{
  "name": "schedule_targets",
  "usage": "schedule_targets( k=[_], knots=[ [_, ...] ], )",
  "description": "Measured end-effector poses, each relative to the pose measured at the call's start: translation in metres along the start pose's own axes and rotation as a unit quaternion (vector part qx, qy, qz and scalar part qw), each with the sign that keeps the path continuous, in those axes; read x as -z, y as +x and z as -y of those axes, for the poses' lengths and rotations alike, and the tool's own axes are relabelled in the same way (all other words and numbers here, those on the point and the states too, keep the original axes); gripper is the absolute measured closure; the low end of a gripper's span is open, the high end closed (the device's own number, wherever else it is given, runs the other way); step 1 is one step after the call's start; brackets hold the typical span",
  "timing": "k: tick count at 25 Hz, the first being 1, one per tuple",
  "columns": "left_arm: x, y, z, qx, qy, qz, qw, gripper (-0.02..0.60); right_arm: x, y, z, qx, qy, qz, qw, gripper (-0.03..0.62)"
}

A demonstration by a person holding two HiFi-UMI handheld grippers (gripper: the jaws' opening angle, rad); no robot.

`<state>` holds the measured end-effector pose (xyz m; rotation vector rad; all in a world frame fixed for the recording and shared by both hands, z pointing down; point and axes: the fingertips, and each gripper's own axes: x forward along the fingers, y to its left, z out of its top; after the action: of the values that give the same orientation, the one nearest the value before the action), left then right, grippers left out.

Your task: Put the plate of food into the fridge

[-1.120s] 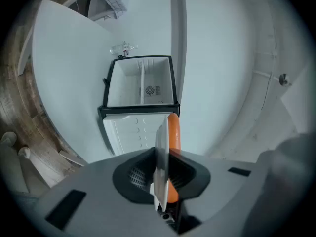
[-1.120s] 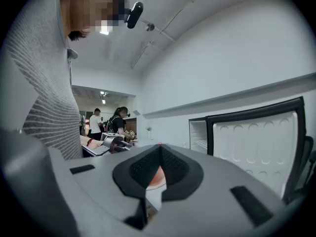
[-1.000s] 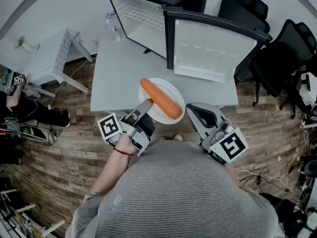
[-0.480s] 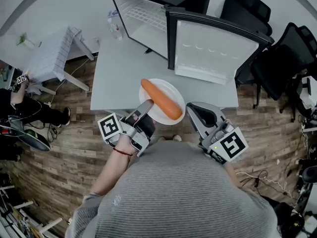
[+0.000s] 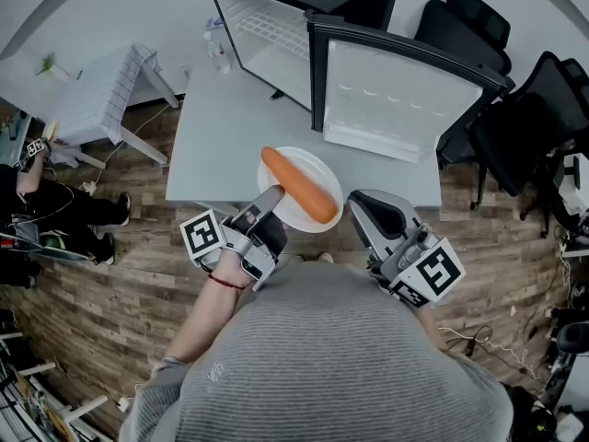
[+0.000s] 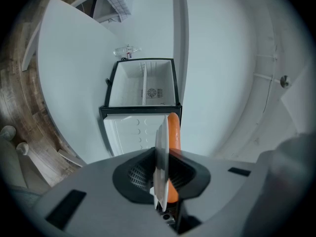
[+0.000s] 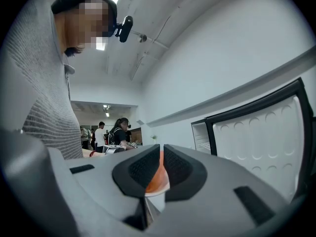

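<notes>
A grey table (image 5: pixel 230 136) is standing on a wooden floor (image 5: pixel 101 293) and bearing a small fridge (image 5: pixel 276 26), whose door (image 5: pixel 396 90) is swinging wide open toward the viewer. Black chairs (image 5: pixel 488 90) are crowding the right edge, partly cut off by the frame. The plate (image 5: pixel 317 166), white and round, is sitting at the near edge of the table, in front of the fridge and outside it, with a carrot (image 5: pixel 299 185) lying diagonally across it.

The left gripper (image 5: pixel 269 201) is clenching the plate's near-left rim; in the left gripper view the plate is showing edge-on between the pressed pads, with the carrot rising behind it. The right gripper (image 5: pixel 361 206) is hanging just beside the plate's right rim with its jaws drawn almost together. Only a narrow slit is showing in the right gripper view, and through it a strip of carrot and white rim is appearing. The jaws seem to be pinching nothing, though whether their tips are touching the rim is hard to tell. The person's grey-sweatered torso is hiding the table's near edge below both grippers.
</notes>
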<state>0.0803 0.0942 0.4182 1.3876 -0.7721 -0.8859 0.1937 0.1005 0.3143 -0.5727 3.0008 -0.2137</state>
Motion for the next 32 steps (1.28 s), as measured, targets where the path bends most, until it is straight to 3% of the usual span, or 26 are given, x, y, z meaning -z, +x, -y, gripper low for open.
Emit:
schedule_targets(
  k=[8,15,22,28,32],
  knots=[
    [-0.002,0.014,0.001,0.008,0.005,0.021,0.9997,0.526,0.005,-0.012,0.029,0.010,-0.011,-0.005,1.000,0.579],
    [-0.030,0.021,0.005,0.015,0.004,0.036,0.9992,0.526,0.008,0.007,0.045,0.012,-0.004,-0.007,1.000,0.579],
    [-0.095,0.030,0.011,0.023,-0.001,0.026,0.9994,0.526,0.009,0.064,0.060,0.030,-0.008,-0.004,1.000,0.579],
    [-0.168,0.032,0.018,0.014,0.005,-0.004,0.9999,0.526,0.003,0.140,0.059,0.033,0.000,0.015,0.999,0.579],
    [-0.209,0.035,0.017,0.007,0.005,-0.026,0.9996,0.526,0.007,0.183,0.066,0.058,-0.012,0.017,0.998,0.579]
  ],
)
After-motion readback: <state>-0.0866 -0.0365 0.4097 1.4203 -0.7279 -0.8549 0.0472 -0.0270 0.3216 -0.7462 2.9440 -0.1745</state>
